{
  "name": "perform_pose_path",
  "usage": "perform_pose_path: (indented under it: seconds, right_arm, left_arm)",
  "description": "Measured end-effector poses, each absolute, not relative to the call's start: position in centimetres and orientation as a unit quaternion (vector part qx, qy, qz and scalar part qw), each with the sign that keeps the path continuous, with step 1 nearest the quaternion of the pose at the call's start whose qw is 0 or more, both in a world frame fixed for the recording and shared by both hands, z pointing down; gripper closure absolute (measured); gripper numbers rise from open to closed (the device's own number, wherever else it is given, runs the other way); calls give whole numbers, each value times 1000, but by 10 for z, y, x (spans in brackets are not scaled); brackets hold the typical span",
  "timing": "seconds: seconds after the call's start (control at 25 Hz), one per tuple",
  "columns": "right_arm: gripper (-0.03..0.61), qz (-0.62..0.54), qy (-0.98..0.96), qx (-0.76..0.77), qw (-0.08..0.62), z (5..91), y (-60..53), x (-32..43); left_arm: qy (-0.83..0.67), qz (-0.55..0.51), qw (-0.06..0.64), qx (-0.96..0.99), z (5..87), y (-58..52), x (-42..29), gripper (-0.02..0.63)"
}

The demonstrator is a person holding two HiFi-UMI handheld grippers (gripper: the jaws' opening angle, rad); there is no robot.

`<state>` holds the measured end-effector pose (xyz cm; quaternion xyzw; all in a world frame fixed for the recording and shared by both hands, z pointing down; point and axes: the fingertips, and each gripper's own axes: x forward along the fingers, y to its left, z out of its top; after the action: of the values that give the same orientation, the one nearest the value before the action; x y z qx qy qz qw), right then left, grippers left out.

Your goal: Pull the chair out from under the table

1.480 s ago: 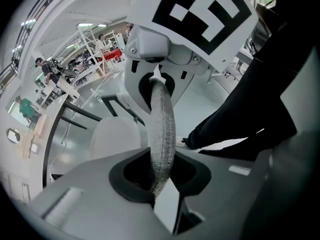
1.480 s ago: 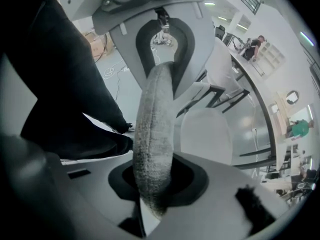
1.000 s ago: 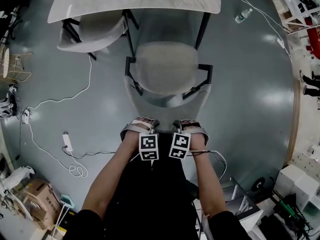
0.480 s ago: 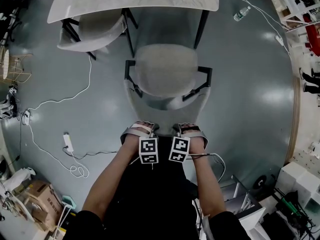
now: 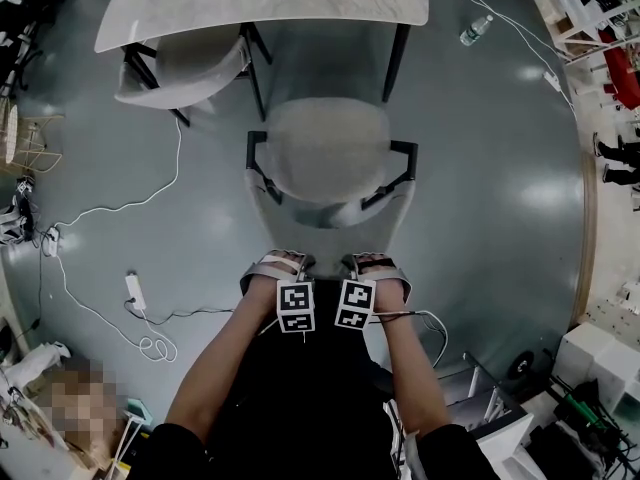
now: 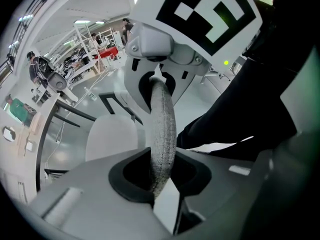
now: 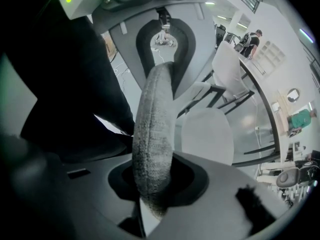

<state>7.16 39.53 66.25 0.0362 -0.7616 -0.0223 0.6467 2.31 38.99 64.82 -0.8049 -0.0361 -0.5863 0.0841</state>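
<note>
Glossy grey floor [image 5: 500, 198] all round. At far left, a white cable [image 5: 110, 208] looping down to a power strip [image 5: 133, 286]. Along the top, a pale marble-look worktop [image 5: 250, 3] on black legs, with a second chair [image 5: 180, 63] tucked under its left part. Just below, clear of the worktop's edge, the grey chair [image 5: 325, 148] with black arms. Left gripper [image 5: 282, 265] and right gripper [image 5: 373, 264] side by side, fingers of each clenched on the padded backrest rim [image 6: 162, 129]. At upper right, a water bottle [image 5: 474, 31] on the floor, contents not discernible. Shelving [image 5: 590, 8] at far right.
</note>
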Motion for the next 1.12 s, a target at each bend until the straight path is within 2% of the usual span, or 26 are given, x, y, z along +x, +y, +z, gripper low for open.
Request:
perform_pose_path:
  seconds: [0.2, 0.36, 0.48, 0.92, 1.12]
  right_arm:
    - [484, -7, -767, 41, 641, 661, 396, 71]
    - [425, 13, -774, 49, 631, 659, 397, 68]
    - [410, 20, -777, 60, 626, 654, 397, 69]
    - [408, 70, -803, 112, 582, 597, 393, 75]
    - [408, 85, -834, 180, 514, 547, 363, 73]
  left_arm:
    - [-28, -586, 78, -806, 649, 391, 24, 517]
    - [-41, -594, 53, -802, 652, 391, 22, 506]
    - [-48, -595, 48, -801, 652, 391, 22, 494]
    - [-29, -570, 25, -821, 615, 392, 11, 477]
    - [10, -535, 1, -845, 573, 376, 11, 476]
